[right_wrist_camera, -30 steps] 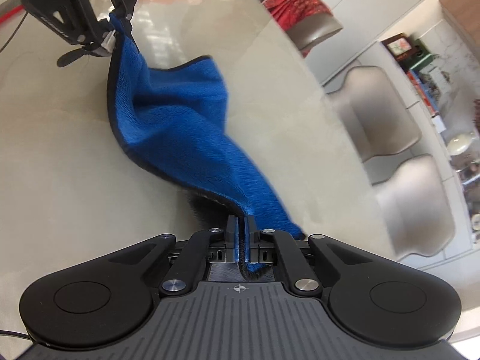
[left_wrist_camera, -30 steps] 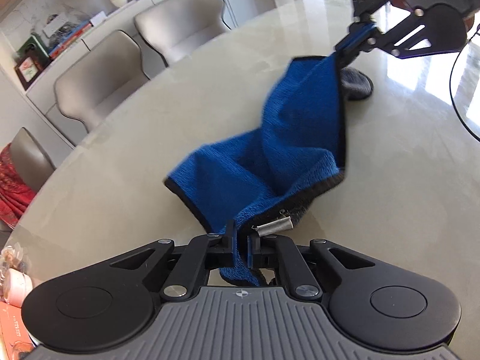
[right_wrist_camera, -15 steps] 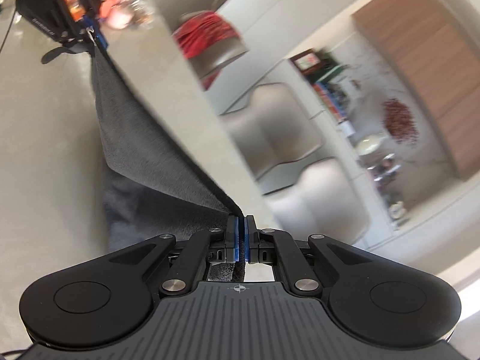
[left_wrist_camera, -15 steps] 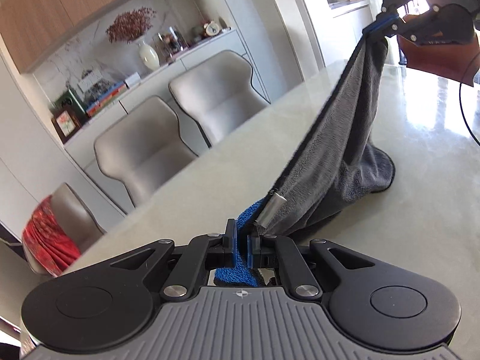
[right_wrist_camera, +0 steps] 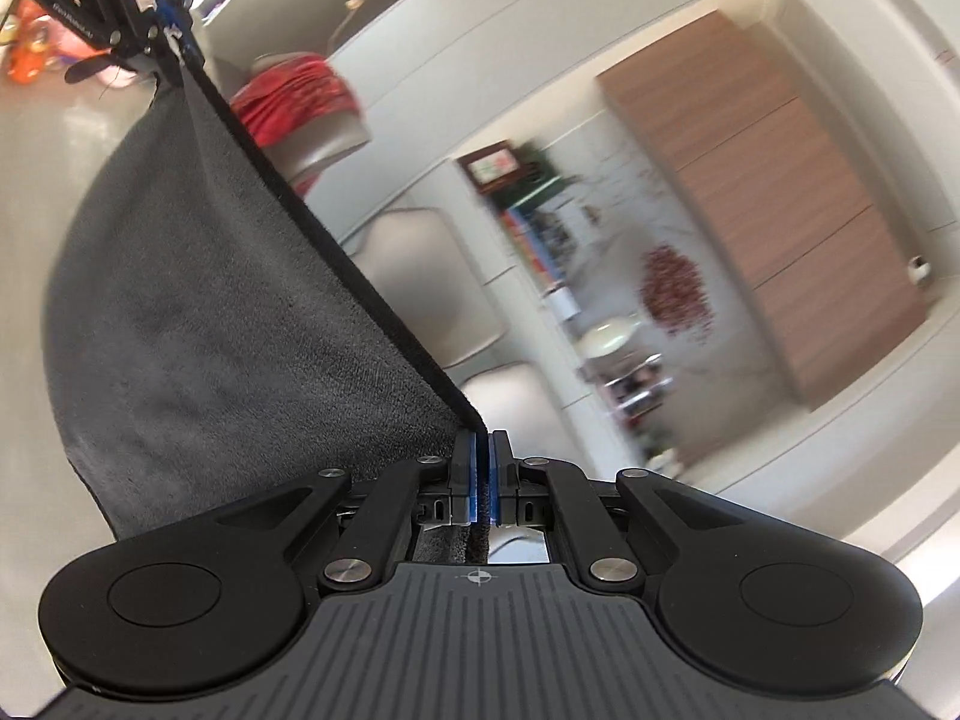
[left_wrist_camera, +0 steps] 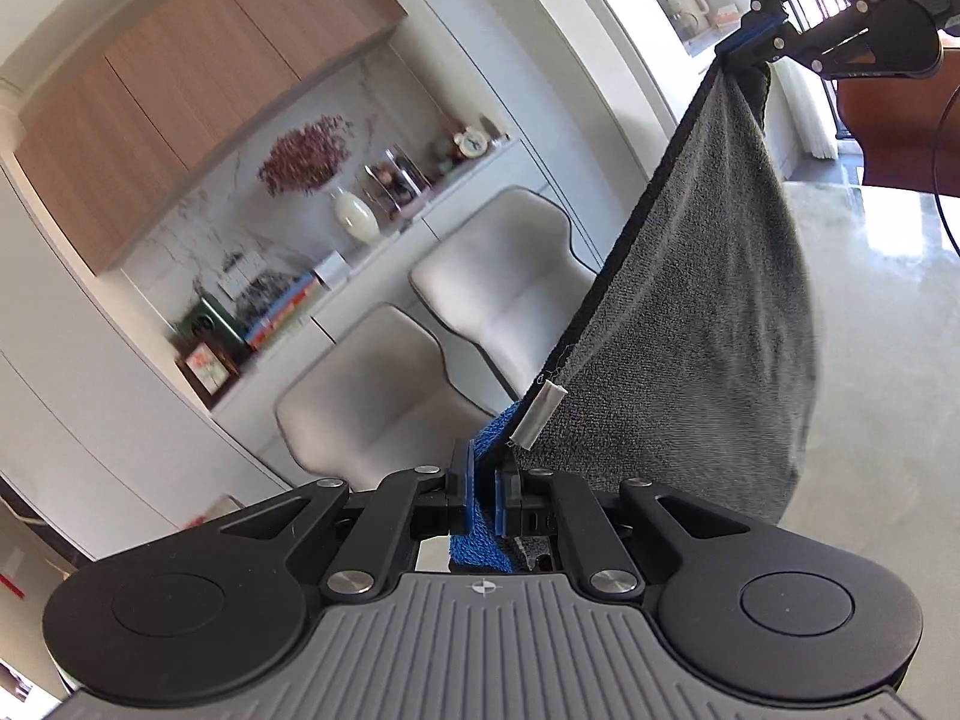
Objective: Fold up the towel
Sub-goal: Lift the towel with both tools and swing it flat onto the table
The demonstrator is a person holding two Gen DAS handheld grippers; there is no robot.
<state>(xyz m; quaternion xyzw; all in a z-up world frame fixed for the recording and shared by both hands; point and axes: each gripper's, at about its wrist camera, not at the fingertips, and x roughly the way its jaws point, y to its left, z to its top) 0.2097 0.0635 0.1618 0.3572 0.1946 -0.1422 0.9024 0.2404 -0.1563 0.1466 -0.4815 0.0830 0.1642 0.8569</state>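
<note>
The towel (left_wrist_camera: pixel 690 324) is grey on the side facing me and blue on the other, with a black hem. It hangs stretched in the air between both grippers, its lower part sagging toward the table. My left gripper (left_wrist_camera: pixel 485 471) is shut on one top corner, where blue pile and a small white tag (left_wrist_camera: pixel 536 417) show. My right gripper (right_wrist_camera: pixel 482 468) is shut on the other top corner; the towel (right_wrist_camera: pixel 204 324) runs from it up to the left gripper (right_wrist_camera: pixel 171 30). The right gripper also shows in the left wrist view (left_wrist_camera: pixel 750 42).
A pale glossy table (left_wrist_camera: pixel 888 312) lies below the towel. Beige chairs (left_wrist_camera: pixel 510 282) stand along its far side. A white sideboard with a vase (left_wrist_camera: pixel 354 219), books and frames is behind them. A chair with red cloth (right_wrist_camera: pixel 294 102) is at the table's end.
Both grippers have lifted the towel off the table and pulled it taut between them. It lay crumpled with its blue side up; now it hangs with the grey side toward me.
</note>
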